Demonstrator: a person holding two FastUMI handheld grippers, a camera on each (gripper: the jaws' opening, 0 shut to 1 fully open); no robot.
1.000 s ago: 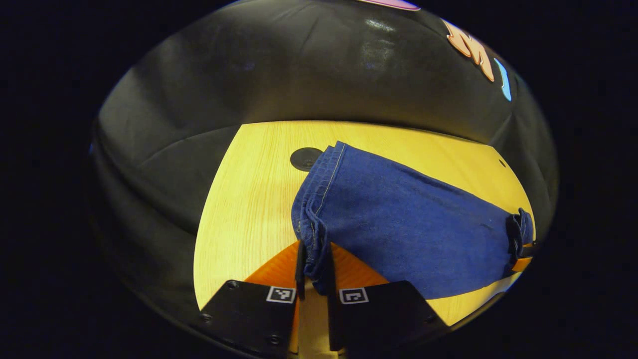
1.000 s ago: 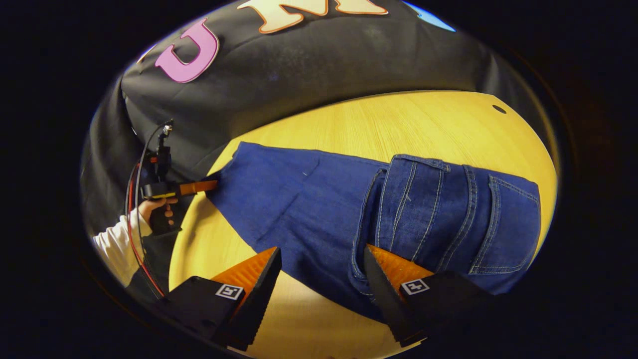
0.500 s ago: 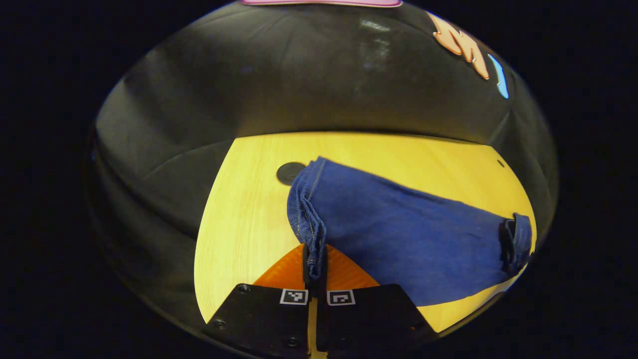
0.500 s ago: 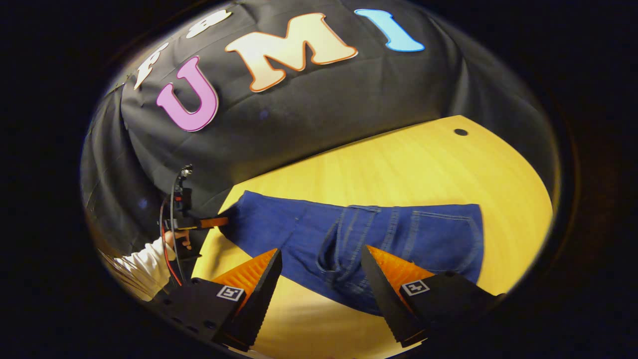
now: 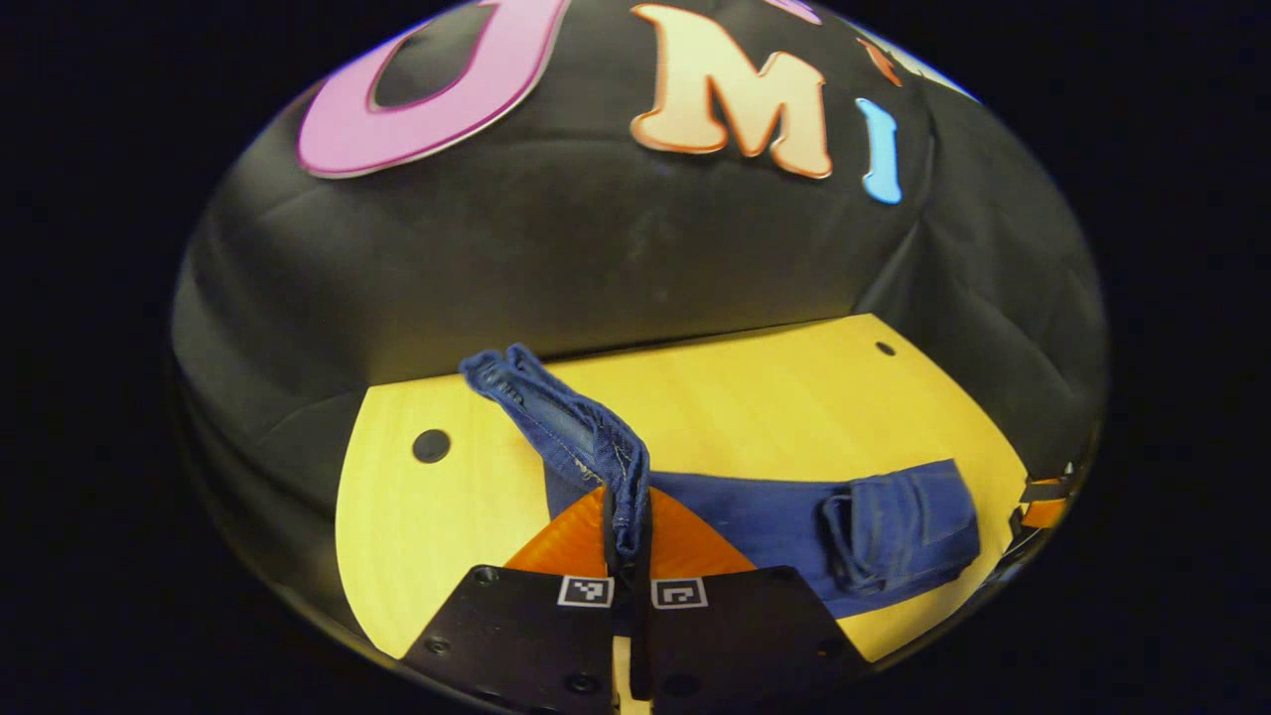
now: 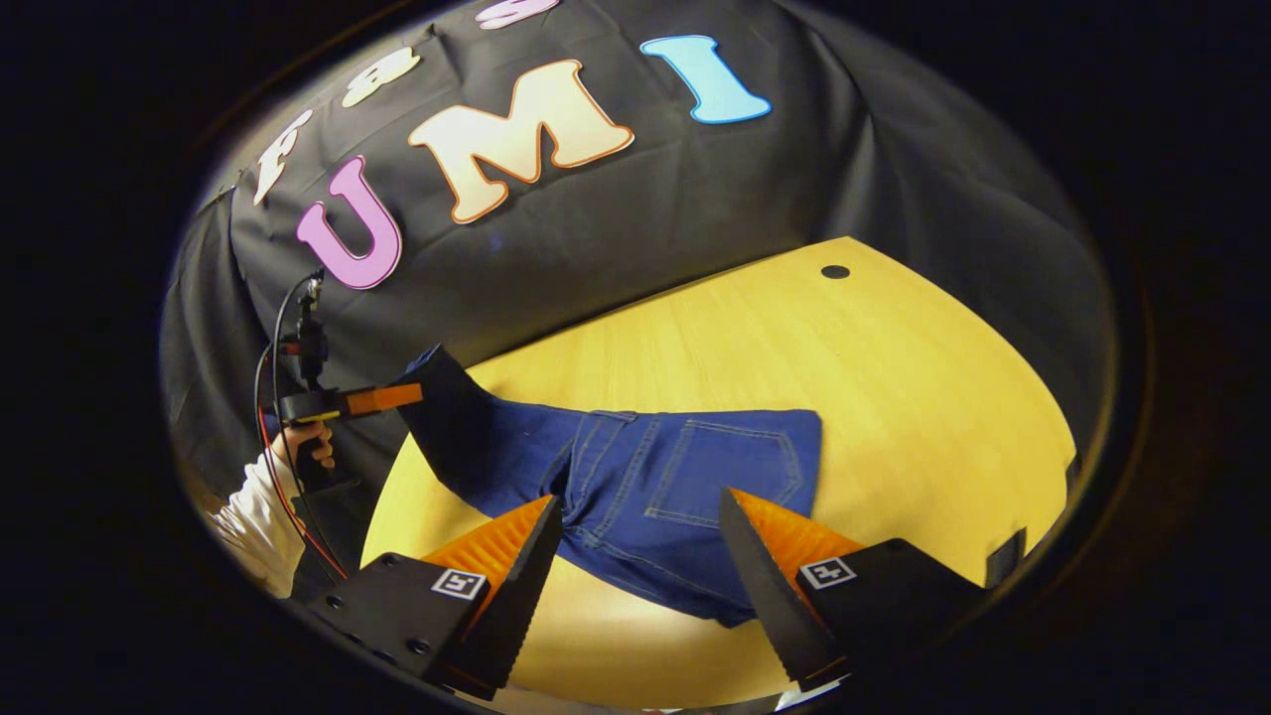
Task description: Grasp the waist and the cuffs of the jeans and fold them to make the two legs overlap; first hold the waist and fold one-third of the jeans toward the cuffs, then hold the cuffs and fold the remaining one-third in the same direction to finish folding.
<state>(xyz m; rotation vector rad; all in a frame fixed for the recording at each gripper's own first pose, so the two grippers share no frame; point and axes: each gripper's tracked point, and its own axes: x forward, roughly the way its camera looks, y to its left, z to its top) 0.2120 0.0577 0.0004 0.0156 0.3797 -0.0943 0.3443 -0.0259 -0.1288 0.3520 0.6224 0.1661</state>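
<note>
Black cloth booth wall behind, yellow wood bench (image 6: pixel 894 397) in front.

Progress, judged from the layout: legs already overlapped, waist third folded over toward the cuffs, pockets up. Final third under way, not yet landed.

Jeans (image 6: pixel 655 487) along the near-left part of the bench, folded waist end (image 5: pixel 899 531) flat on the wood. Cuff end (image 5: pixel 576 437) lifted clear of the bench, rising toward the left edge.

Left hand-held gripper (image 5: pixel 628 541) pressed together, pinching the cuff hem; seen from the right gripper view off the left edge, held by a hand (image 6: pixel 308 452) with a white sleeve.

Right hand-held gripper (image 6: pixel 640 536) spread wide, holding nothing, hanging above the folded waist end near the front edge; denim between the fingers in the picture, contact not evident.

Left to do: carry the cuffs over the waist block, lay down, release.
</note>
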